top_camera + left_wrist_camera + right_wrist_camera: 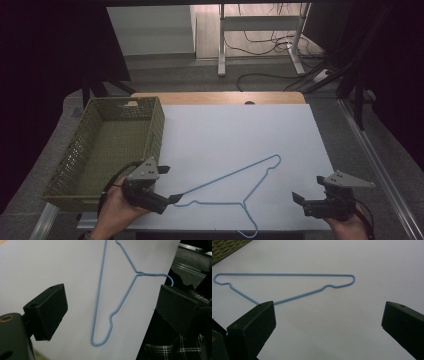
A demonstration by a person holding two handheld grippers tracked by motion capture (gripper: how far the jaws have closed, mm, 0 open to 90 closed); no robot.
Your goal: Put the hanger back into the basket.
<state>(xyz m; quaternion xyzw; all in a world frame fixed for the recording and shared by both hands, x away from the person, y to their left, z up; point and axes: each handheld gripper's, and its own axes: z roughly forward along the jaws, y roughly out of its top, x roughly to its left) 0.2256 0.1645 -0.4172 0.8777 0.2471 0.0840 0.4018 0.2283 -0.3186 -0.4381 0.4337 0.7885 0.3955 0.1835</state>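
A light blue wire hanger (225, 177) lies flat on the white sheet (240, 130), its hook toward the front edge. My left gripper (170, 184) is open at the hanger's left corner. In the left gripper view the hanger (99, 290) runs away between the two spread jaws of the gripper (112, 312), its rounded corner lying on the sheet just ahead of them. My right gripper (308, 189) stands open near the front right of the sheet, apart from the hanger. In the right gripper view its jaws (328, 325) are wide apart, with the hanger (287, 274) farther off.
An empty green mesh basket (155, 130) stands at the left edge of the table, and its corner (224, 247) shows in the right gripper view. The sheet's front edge is close under both hands. Plaid clothing (162, 350) shows beyond that edge.
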